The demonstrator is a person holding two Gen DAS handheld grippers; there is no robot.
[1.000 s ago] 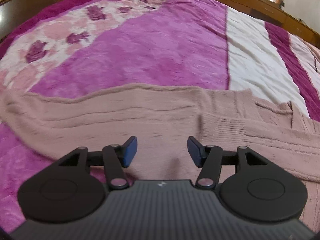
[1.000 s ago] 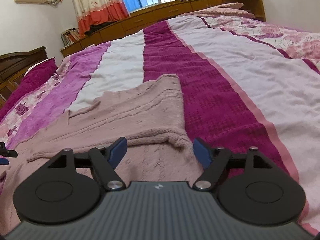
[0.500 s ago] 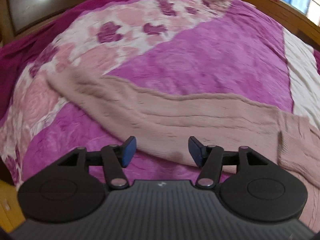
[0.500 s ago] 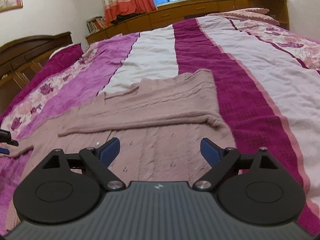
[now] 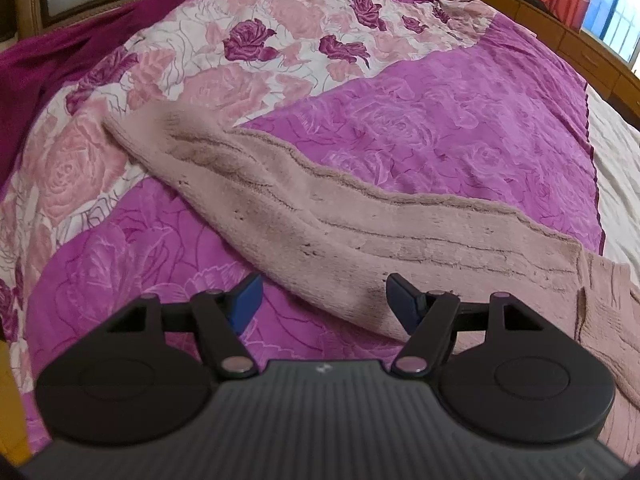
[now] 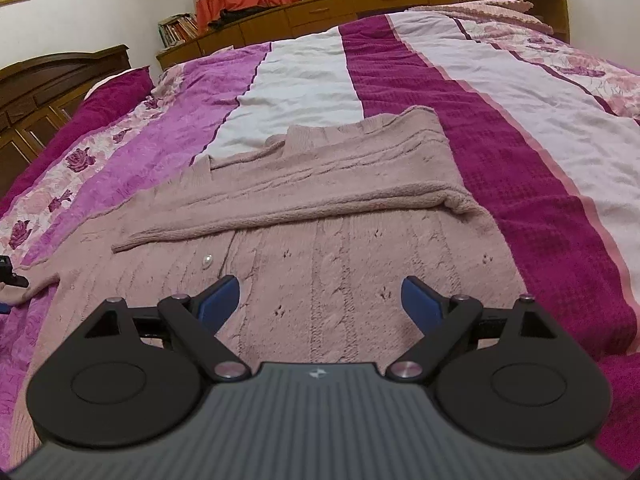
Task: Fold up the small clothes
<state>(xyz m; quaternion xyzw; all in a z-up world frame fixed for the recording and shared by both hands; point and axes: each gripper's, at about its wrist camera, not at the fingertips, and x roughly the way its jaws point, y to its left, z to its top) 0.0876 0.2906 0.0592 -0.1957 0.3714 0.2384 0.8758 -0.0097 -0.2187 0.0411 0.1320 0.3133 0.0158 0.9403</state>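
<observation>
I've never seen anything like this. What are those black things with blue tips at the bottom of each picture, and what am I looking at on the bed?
Those are two hand-held claws; a person carries one in each hand, each with a camera looking along its fingers. One picture is from the left claw, the other from the right claw. A pink knitted cardigan lies on the bedspread, one sleeve already folded across it. The left camera faces the other sleeve, stretched out. Both claws have just been opening; neither holds anything.

text: none readable | left gripper point(image 5: 322, 300) body: small pale logo mark, no letters | right gripper point(image 6: 320, 300) body: same mark | books point(image 6: 178, 29) on far shelf: spines too small to read
</observation>
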